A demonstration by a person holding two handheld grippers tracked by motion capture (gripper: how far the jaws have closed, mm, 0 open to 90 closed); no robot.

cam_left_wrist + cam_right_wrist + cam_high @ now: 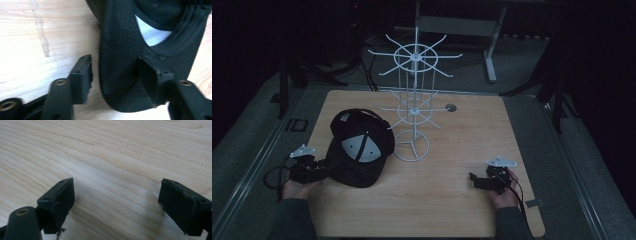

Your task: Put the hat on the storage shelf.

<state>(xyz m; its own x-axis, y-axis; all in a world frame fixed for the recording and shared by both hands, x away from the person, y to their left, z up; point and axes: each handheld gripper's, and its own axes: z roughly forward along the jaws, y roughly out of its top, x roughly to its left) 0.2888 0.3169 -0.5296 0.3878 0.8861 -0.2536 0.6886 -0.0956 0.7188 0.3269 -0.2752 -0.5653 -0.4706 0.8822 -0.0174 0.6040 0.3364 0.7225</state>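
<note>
Left claw (323, 167): released, jaws spread to either side of the cap's brim; in the left gripper view one jaw sits over bare wood and the other over the brim, neither pad pressing yet.
Cap (360, 147): black with a grey panel, lying on the left part of the worktop (452, 200), just right of the left claw, brim end toward it, crown reaching away toward the rack.
Long axis: from the brim at the near left to the strap end at the far side, slanting slightly away from the person.
Rack (413, 105): white wire stand, upright, its ring base just beside the cap's right edge.
Open room: bare wood right of the rack and along the near edge.
Right claw (477, 181): released, nothing between the jaws, resting low at the near right, well apart from the cap.
Nearer hand: the left, clearly.
</note>
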